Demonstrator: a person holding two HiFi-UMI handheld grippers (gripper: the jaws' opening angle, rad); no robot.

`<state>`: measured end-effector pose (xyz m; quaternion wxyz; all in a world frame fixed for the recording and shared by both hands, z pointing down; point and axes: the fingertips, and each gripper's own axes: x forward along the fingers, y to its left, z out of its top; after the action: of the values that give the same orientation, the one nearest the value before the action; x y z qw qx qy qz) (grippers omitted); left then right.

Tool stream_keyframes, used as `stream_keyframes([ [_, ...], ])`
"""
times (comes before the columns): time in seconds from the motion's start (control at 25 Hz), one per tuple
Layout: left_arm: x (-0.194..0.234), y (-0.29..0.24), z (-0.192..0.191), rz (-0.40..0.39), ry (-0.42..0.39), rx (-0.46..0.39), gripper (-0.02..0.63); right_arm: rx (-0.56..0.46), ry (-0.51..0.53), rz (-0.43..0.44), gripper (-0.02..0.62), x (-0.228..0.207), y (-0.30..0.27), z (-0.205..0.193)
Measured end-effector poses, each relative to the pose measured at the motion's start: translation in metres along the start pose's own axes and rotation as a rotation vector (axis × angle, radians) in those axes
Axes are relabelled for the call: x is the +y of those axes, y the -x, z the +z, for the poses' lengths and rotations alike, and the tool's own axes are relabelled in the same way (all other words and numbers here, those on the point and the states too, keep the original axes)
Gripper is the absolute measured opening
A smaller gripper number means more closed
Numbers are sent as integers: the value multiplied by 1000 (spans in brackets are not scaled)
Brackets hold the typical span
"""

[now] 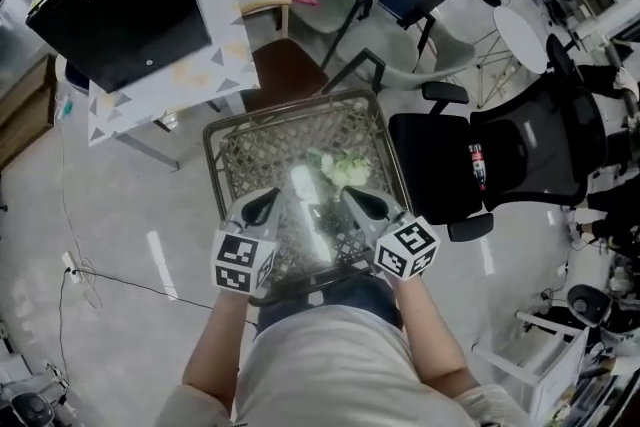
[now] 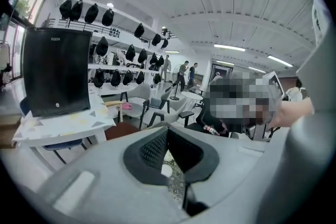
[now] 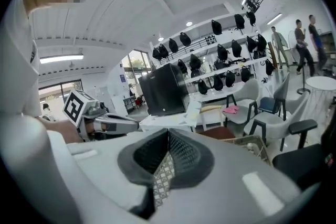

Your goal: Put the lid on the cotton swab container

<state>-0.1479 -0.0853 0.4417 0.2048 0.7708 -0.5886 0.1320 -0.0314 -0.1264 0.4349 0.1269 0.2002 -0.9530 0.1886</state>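
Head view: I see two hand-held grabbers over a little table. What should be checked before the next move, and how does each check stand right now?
1. Left gripper empty: ok, nothing sits between its jaws.
2. Right gripper empty: ok, only patterned cloth shows past its jaws.
3. Jaws apart, ready to grab: not ok, both pairs are together.
4. Both grippers over the table: ok, they hover near its closer edge.
5. Task things identified: cannot tell, the pale items on the table are washed out by glare.
6. Room at the right side: cannot tell, an office chair stands close beside the table.
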Motion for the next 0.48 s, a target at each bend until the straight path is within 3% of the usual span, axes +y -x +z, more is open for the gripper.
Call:
stream_keyframes([
  [0.48,-17,62,61,94,-19,-162,9,-79,139,117,5,38,31,74],
])
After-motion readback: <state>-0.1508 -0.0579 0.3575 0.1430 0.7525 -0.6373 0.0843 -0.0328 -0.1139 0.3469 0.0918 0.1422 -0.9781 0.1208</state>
